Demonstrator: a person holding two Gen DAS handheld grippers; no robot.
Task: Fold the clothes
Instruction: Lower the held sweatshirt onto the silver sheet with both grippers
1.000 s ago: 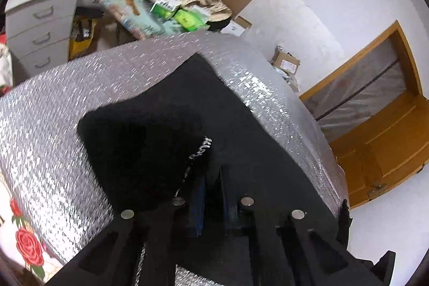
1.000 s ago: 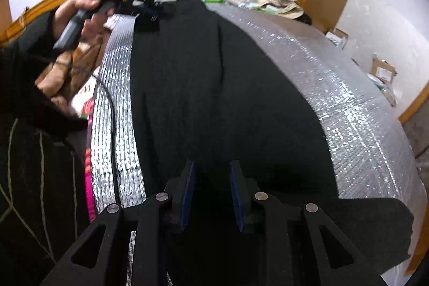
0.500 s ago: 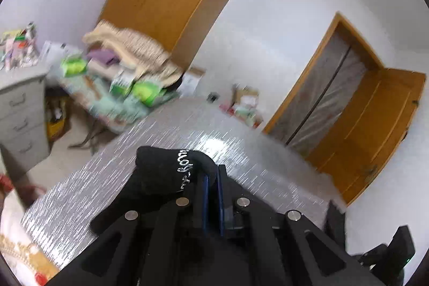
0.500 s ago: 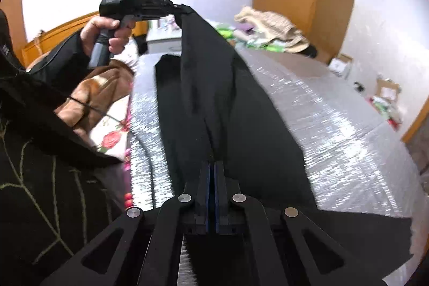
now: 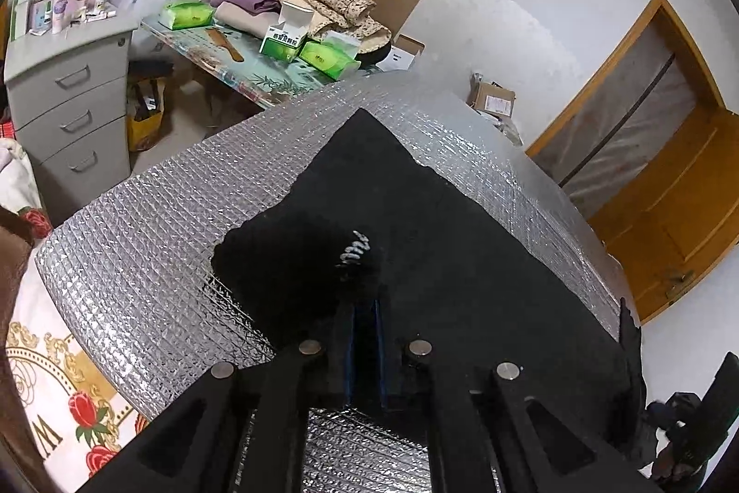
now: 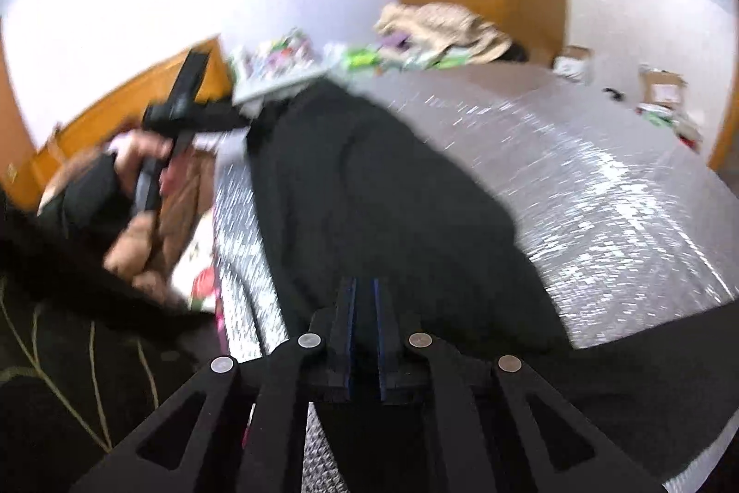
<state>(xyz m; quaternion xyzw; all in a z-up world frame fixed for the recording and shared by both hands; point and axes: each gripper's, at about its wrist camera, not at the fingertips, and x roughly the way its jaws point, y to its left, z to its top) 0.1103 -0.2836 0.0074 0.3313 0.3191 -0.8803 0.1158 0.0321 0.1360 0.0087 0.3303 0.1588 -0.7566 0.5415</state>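
Silver quilted foil covers the big work surface (image 5: 152, 216), and across it sprawls the black garment (image 5: 439, 225), running from 12 o'clock down to 5 o'clock in the left wrist view, with a folded lump bearing white lettering (image 5: 353, 255) at centre. At 6 o'clock the left gripper (image 5: 366, 336) shows a narrow slot between its blue pads, dark cloth right there; gripped or not, I can't tell. The right gripper (image 6: 365, 326) is much the same, slightly parted over black fabric, the view blurred. At 11 o'clock stands a grey drawer cabinet (image 5: 69, 95).
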